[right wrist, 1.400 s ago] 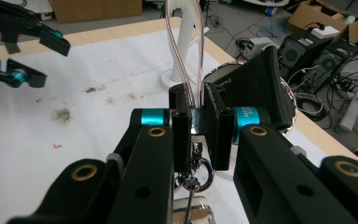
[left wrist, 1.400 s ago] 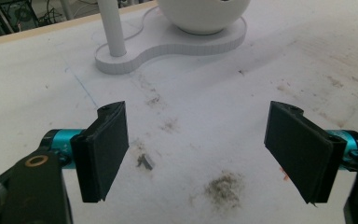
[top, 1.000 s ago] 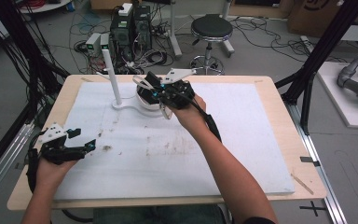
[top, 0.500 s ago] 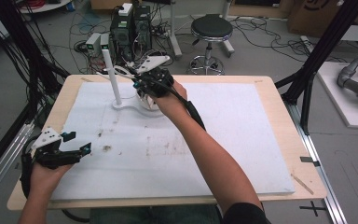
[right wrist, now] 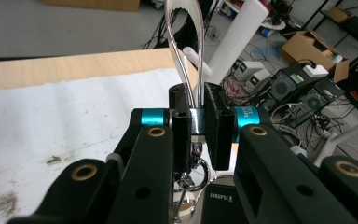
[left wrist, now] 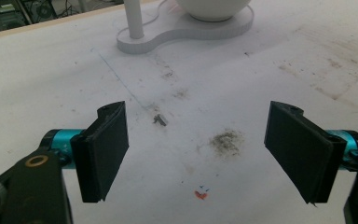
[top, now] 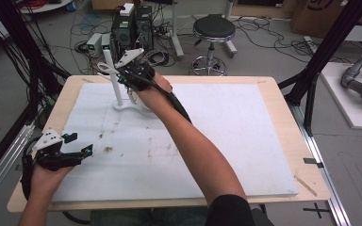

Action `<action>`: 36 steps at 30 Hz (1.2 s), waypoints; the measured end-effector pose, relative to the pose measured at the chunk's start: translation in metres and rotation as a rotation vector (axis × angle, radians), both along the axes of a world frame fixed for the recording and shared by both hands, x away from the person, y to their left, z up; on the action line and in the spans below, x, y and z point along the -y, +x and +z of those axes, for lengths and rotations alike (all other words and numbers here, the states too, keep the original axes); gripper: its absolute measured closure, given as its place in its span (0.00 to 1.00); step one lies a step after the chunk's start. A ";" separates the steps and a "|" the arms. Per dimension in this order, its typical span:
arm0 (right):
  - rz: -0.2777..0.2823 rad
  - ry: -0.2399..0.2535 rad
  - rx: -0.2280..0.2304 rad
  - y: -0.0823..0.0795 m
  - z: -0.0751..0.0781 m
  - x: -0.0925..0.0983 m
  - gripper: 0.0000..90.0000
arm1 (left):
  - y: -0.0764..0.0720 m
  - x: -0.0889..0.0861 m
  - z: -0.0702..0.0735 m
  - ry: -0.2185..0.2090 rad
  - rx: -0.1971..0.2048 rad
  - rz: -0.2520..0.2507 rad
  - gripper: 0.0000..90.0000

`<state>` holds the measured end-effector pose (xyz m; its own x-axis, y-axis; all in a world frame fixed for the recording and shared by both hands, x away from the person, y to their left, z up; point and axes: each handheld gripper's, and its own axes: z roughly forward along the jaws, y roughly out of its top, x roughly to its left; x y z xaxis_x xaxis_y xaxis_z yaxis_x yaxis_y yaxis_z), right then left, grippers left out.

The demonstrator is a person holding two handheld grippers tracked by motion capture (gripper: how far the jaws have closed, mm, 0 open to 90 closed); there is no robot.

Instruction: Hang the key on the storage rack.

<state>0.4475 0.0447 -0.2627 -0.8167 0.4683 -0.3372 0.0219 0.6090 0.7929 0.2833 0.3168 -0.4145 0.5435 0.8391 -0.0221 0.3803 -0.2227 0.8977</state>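
Far left of the high view, the left hand-held gripper (top: 78, 153) hovers low over the near-left part of the counter (top: 283, 117), jaws spread wide with nothing between them. Its own view looks through that gap at the stained white mat (left wrist: 242, 93) below, with one small grey fleck (left wrist: 160, 120) and a red mark (left wrist: 200, 195) lying on it.

Moving right, there's one white stand (top: 118, 106): a flat base with a single upright post (top: 112, 77), and a white bowl (left wrist: 213, 9) sitting on the base's other lobe.

Right beside the post's top, the right hand-held gripper (top: 122, 77) is raised above the stand at the far-left part of the mat, the forearm reaching diagonally across. Its jaws are clamped on a keychain: a thin silvery metal loop (right wrist: 185, 51) pinched at its lower end. The loop's long axis runs along the jaws, rounded end pointing away from the hand, toward a short peg (right wrist: 196, 59) on the post. One small ring (right wrist: 196, 175) dangles beneath the jaws.

Two hand-held grippers, one stand, one loop.

The counter is pale wood under the white mat. Beyond it: grey floor, tangled cables, one black stool (top: 213, 29), electronics boxes, cardboard cartons.
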 end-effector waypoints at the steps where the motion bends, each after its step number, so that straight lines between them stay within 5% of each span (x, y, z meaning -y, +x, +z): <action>1: -0.004 -0.004 -0.006 0.001 -0.001 -0.002 0.92 | 0.000 0.000 0.000 0.000 0.000 0.000 0.24; 29: -0.078 -0.095 -0.020 0.025 -0.030 -0.012 0.92 | -0.003 -0.007 -0.002 -0.005 -0.007 0.018 0.24; 33: -0.121 -0.084 -0.014 0.023 -0.033 -0.010 0.72 | -0.003 -0.007 -0.002 -0.005 -0.008 0.018 0.24; 36: -0.104 -0.077 -0.013 0.020 -0.032 -0.007 0.72 | -0.003 -0.007 -0.002 -0.005 -0.008 0.015 0.24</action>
<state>0.4672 0.0515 -0.2944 -0.7696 0.5240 -0.3649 0.0981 0.6617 0.7433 0.2805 0.3238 -0.4166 0.5307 0.8470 -0.0308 0.3909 -0.2124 0.8956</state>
